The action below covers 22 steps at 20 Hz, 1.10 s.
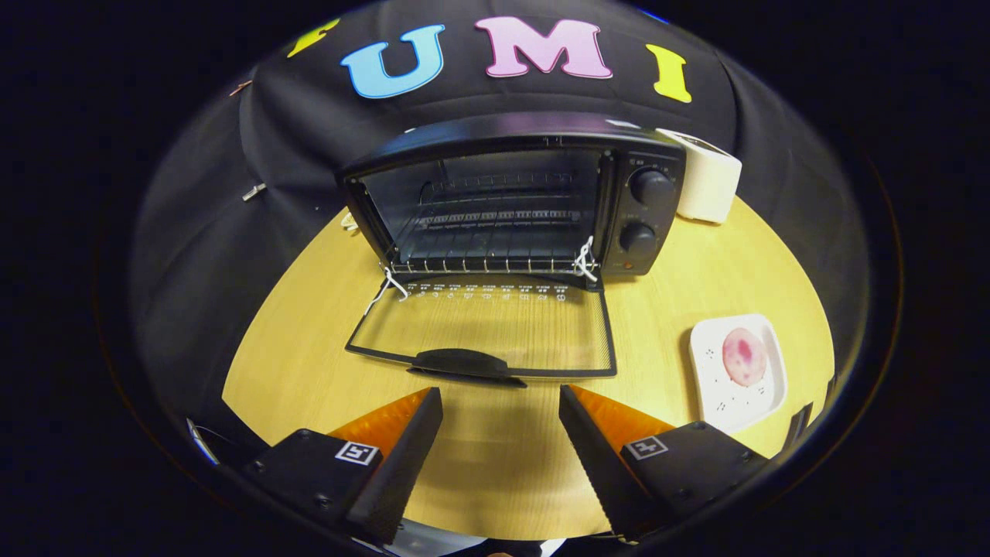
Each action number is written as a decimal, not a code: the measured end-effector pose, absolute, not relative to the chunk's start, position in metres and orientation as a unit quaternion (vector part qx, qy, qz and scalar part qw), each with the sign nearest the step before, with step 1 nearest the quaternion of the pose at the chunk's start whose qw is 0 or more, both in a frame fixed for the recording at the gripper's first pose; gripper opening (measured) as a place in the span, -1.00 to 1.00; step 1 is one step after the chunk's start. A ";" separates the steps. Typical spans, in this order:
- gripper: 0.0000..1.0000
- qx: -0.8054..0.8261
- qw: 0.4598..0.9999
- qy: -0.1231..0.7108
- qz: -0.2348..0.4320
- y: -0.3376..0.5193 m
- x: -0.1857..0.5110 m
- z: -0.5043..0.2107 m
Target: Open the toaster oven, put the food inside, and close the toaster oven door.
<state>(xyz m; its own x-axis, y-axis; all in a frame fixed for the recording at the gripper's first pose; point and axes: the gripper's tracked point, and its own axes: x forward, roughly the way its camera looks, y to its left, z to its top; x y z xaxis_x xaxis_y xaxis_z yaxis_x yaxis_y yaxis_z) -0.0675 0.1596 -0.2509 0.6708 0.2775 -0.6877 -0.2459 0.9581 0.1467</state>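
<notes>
A black toaster oven (510, 201) stands at the back of a round wooden table (309, 363). Its glass door (487, 325) lies fully folded down flat toward me, with the handle (464, 362) at the near edge, just ahead of my fingers. The wire rack (487, 232) inside is bare. To the right of the door, a pink round pastry (744, 356) rests on a white square plate (715, 391). My gripper (501, 402) is open, with nothing between its fingers, hovering over the table just short of the door handle.
A white appliance (708, 184) stands behind the oven's right corner. Two knobs (650, 187) sit on the oven's right panel. Black cloth walls surround the table close behind the oven.
</notes>
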 end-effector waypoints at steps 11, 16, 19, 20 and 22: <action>0.99 0.006 0.936 0.335 0.106 0.009 -0.027 -0.195; 0.98 0.026 0.931 0.352 0.090 -0.060 -0.011 -0.198; 0.98 0.044 0.922 0.376 0.087 -0.091 -0.004 -0.211; 0.98 0.044 0.918 0.384 0.089 -0.100 -0.002 -0.217; 0.99 0.036 0.912 0.399 0.092 -0.120 0.001 -0.230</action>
<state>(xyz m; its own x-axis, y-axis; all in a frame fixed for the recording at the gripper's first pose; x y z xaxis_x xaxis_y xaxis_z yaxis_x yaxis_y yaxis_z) 0.0015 -0.1196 -0.2301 0.6650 0.1963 -0.7206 -0.1381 0.9805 0.1396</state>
